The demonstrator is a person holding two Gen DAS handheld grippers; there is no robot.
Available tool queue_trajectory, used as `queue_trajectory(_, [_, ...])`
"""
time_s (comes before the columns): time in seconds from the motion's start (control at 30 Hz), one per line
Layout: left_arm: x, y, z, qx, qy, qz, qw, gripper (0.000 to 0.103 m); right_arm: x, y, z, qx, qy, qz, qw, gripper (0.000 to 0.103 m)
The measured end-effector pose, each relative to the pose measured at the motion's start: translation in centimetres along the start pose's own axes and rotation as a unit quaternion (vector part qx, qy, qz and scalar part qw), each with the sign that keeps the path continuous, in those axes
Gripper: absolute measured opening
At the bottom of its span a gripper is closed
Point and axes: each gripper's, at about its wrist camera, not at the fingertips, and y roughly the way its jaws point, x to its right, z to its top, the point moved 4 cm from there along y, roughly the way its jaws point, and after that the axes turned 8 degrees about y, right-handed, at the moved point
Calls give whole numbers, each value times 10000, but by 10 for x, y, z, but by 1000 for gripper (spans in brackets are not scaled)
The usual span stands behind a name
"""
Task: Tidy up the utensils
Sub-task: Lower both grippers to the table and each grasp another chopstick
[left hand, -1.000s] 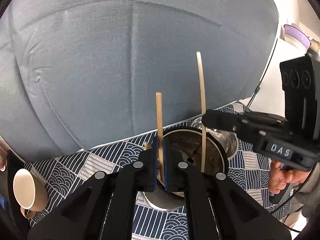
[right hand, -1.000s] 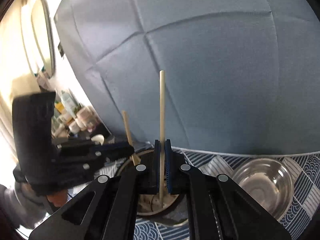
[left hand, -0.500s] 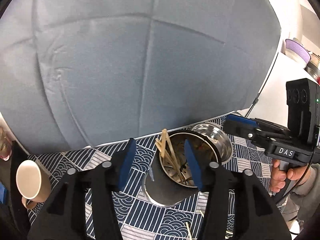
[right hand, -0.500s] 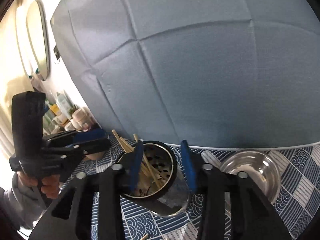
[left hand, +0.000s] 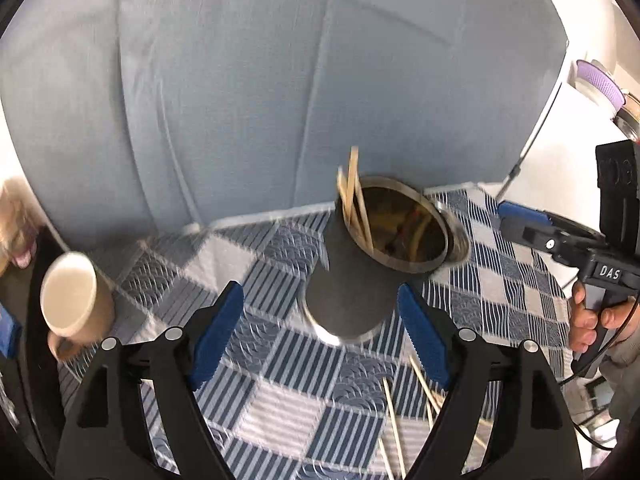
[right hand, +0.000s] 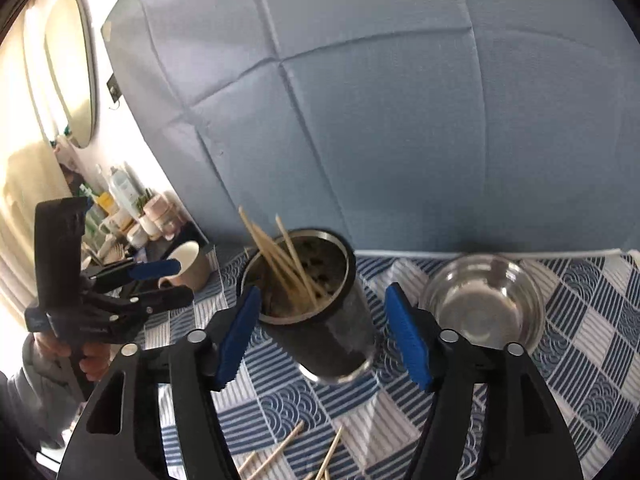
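Two hand-held grippers — left hand-held gripper (left hand: 320, 340), right hand-held gripper (right hand: 324, 336) — angled downward, jaws just opened, empty

white "DAS" lettering on the right gripper (left hand: 516, 216) body

A dark cylindrical utensil holder (left hand: 352, 280) with a steel rim stands upright on the blue-and-white patterned cloth; through the right wrist view its perforated bottom shows. Several pale wooden chopsticks (left hand: 352, 200) stand inside it, leaning together against the rim at about 10 o'clock, their tips fanning out above the mouth. More loose chopsticks (left hand: 394, 420) lie flat on the cloth at about 5 o'clock from the holder's base, near it but apart, angled across one another; their far ends run out of view.
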Motion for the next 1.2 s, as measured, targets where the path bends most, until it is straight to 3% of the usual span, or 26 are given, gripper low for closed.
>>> queue_trajectory(0.37, [26,15,-73,-835,120,162,9963,79,11,-2,-66,-730,-135,-136,9971,66])
queue_trajectory(0.47, [31,23,-93,-1065,177,367,9935,79,17,3,-88,-1072,-190,-174,9939,66])
queue_trajectory(0.8, [57,45,-146,-1754,17,492,9833,79,37,18,-153,-2189,-453,-269,9743,66])
queue_trajectory(0.97, [66,51,-166,-2089,124,612,9759,79,37,26,-173,-2581,-605,-237,9639,64])
queue_trajectory(1.03, [68,53,-172,-2193,134,625,9736,79,35,30,-183,-2748,-768,-320,9579,56])
queue_trajectory(1.2, [70,56,-186,-2382,216,721,9683,79,38,36,-197,-2929,-922,-639,9495,54])
